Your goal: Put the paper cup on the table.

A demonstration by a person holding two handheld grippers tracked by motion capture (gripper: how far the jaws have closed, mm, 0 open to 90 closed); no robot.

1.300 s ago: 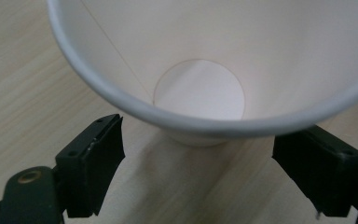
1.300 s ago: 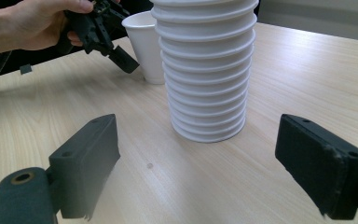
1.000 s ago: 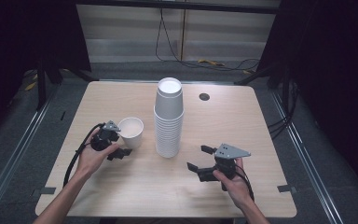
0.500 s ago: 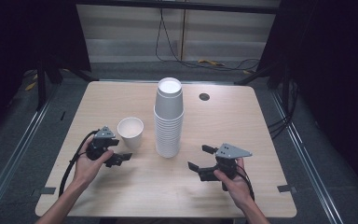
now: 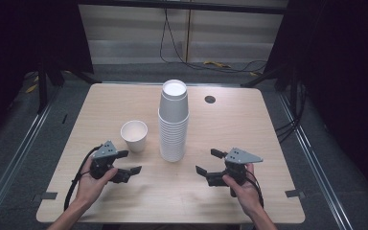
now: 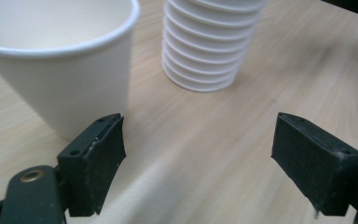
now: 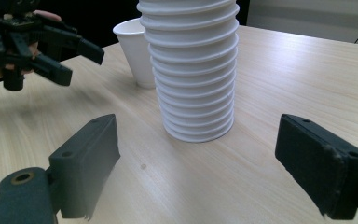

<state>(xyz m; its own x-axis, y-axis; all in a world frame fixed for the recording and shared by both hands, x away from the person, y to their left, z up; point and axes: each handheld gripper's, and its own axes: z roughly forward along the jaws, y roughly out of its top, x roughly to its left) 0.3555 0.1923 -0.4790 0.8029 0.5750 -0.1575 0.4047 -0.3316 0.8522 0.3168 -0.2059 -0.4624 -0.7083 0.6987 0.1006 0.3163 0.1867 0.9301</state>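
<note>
Since a second ago the left gripper has backed away from the single cup, sliding toward the near edge of the table, and the cup now stands on its own with nothing touching it. That gripper's jaws are spread wide with only bare wood between them; in the left gripper view the left gripper sits low over the tabletop, with the single cup looming just past the left jaw, close but apart from it as far as I can tell. The left hand wraps the body of the tool and a black cable loops off behind it. Over on the other side the right gripper hasn't really budged, jaws also wide apart and holding nothing, with the right hand gripping it from below and the grey plate on top. In the right gripper view the right gripper points straight at the base of the tall cup stack, which stands upright a bit ahead of the jaws, not touching. From above, the cup stack sits around the middle of the table, the single cup just beside it on its left, upright, mouth up. Farther back on the table there's a small dark round hole near the far edge.
</note>
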